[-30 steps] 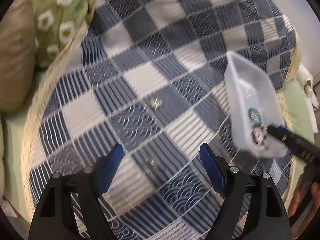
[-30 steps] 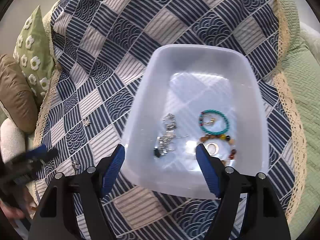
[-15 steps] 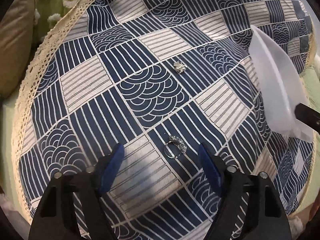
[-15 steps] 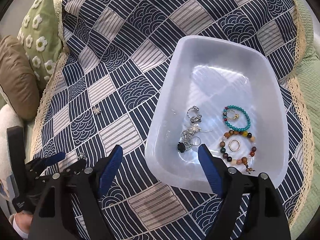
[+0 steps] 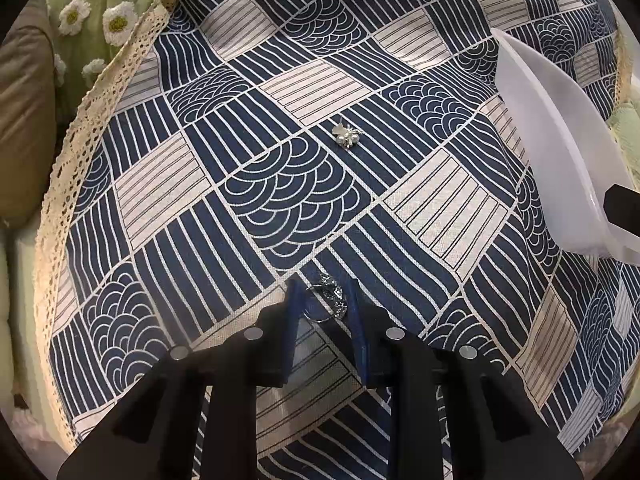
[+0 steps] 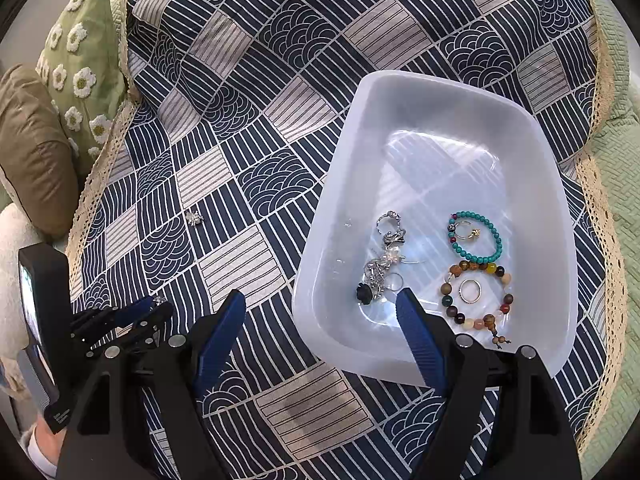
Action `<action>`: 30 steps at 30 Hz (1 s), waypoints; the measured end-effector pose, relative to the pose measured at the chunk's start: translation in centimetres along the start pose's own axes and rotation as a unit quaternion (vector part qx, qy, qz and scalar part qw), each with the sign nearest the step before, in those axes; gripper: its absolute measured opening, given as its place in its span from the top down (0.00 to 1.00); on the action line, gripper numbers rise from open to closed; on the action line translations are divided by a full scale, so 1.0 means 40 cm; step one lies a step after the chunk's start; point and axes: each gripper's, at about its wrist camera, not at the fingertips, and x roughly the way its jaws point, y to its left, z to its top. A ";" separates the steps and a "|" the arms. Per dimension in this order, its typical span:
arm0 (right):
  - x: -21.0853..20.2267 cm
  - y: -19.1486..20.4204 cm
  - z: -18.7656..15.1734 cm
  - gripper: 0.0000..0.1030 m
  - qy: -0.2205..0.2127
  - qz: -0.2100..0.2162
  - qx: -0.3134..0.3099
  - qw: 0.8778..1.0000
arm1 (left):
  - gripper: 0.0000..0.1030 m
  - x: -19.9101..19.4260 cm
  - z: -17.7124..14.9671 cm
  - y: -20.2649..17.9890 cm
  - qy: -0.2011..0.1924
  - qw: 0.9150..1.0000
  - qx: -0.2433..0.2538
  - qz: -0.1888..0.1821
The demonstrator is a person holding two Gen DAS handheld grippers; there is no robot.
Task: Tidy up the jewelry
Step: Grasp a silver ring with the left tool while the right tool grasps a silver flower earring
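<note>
My left gripper [image 5: 325,305] has closed around a silver ring [image 5: 329,300] that lies on the navy patterned cloth [image 5: 280,184]; the ring sits between its blue pads. A silver pearl brooch [image 5: 346,136] lies farther ahead on the cloth; it also shows in the right wrist view [image 6: 195,217]. My right gripper [image 6: 320,316] is open and empty at the near rim of the white tray [image 6: 400,92]. The tray holds a turquoise bead bracelet [image 6: 486,255], a mixed bead bracelet [image 6: 450,308], a gold ring [image 6: 470,291] and several silver pieces [image 6: 380,264]. The left gripper [image 6: 150,309] shows at the left of the right wrist view.
A green daisy cushion [image 6: 86,64] and a brown cushion [image 6: 32,152] lie at the cloth's left, lace-trimmed edge [image 5: 76,136]. A green quilted cover [image 6: 620,184] lies to the right. The white tray's side [image 5: 560,152] stands at the right of the left wrist view.
My left gripper has moved down and forward to the silver ring and its jaws have closed around it. The right gripper has drawn back slightly from the tray and stays open.
</note>
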 end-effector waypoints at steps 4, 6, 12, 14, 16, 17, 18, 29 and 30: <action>-0.004 0.009 0.002 0.26 -0.002 0.001 -0.004 1.000 | 0.79 -0.005 0.004 0.006 0.000 1.000 -0.001 -0.008; -0.004 0.015 0.004 0.26 -0.003 0.002 -0.005 1.000 | 0.79 -0.018 0.003 0.011 -0.003 1.000 -0.003 -0.011; -0.006 0.074 0.018 0.26 -0.006 -0.003 -0.016 1.000 | 0.79 -0.115 0.023 0.060 -0.042 0.998 -0.031 -0.041; 0.005 0.122 0.025 0.26 -0.008 -0.002 -0.033 0.999 | 0.79 -0.151 0.027 0.082 -0.060 0.996 -0.041 -0.050; 0.021 0.165 0.030 0.26 -0.003 0.008 -0.043 0.999 | 0.79 -0.182 0.030 0.102 -0.075 0.995 -0.043 -0.052; 0.035 0.197 0.035 0.26 -0.002 0.017 -0.052 0.999 | 0.79 -0.189 0.031 0.110 -0.078 0.994 -0.045 -0.054; 0.045 0.220 0.041 0.26 -0.002 0.020 -0.057 0.998 | 0.79 -0.194 0.033 0.119 -0.078 0.994 -0.046 -0.056; 0.204 0.362 0.113 0.26 -0.001 0.041 -0.062 0.997 | 0.79 -0.144 0.018 0.236 -0.056 0.995 -0.063 -0.051; 0.227 0.366 0.115 0.28 0.005 0.037 -0.065 0.997 | 0.79 -0.142 0.016 0.243 -0.056 0.995 -0.063 -0.051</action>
